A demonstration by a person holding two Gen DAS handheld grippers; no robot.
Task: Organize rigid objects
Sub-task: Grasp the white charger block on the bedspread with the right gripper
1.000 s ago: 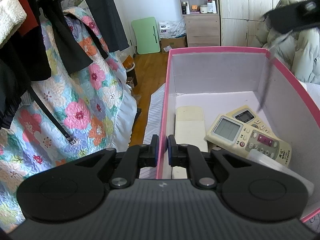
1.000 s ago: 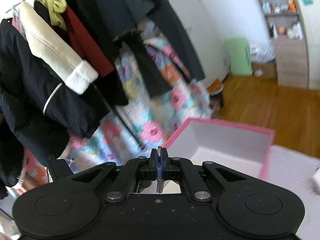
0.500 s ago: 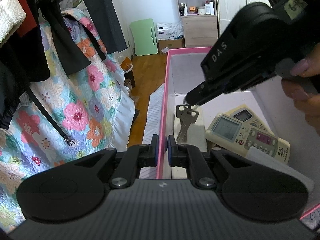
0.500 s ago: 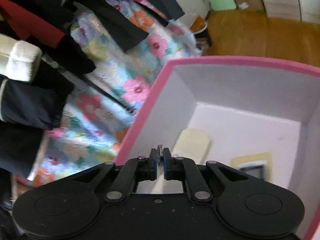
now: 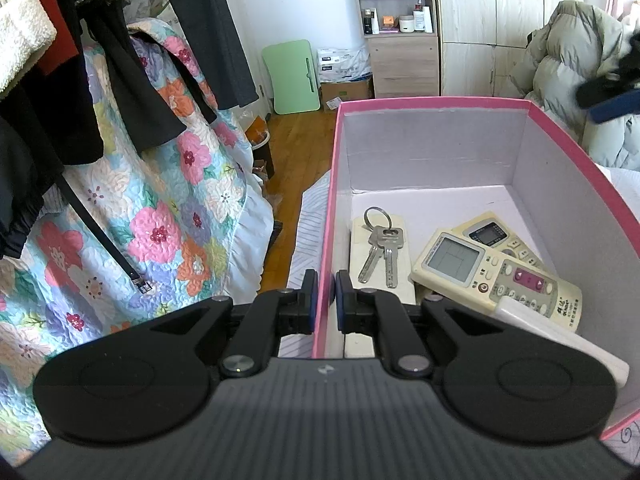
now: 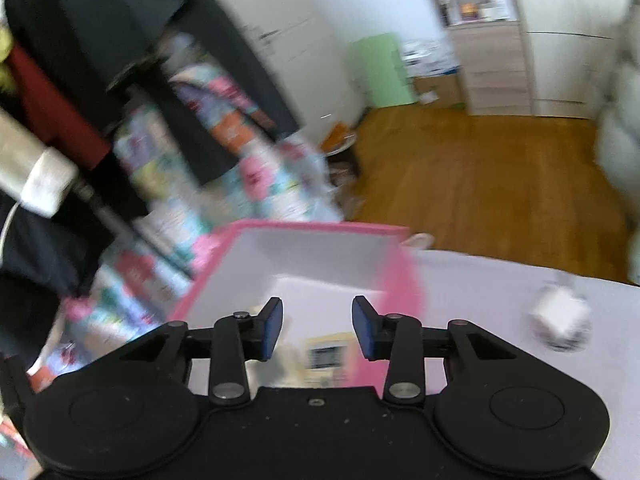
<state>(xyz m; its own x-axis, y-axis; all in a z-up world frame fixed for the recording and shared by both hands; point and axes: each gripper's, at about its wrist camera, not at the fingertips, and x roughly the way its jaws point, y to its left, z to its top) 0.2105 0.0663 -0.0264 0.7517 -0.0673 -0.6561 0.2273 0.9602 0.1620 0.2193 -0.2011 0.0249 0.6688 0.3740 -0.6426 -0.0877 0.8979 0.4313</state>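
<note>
Inside the pink box (image 5: 436,100), keys (image 5: 380,248) lie at 9 o'clock of two remotes (image 5: 496,276). Left gripper (image 5: 323,294) clamps the box wall; right gripper (image 6: 318,326) released, empty.

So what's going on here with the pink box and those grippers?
A person is tidying small hard items into a pink box. The left tool is shut on the box's side wall, steadying it. Inside lie a bunch of keys on a flat cream item, beside two remote controls. The right tool is open and empty above the box, its view motion-blurred.
</note>
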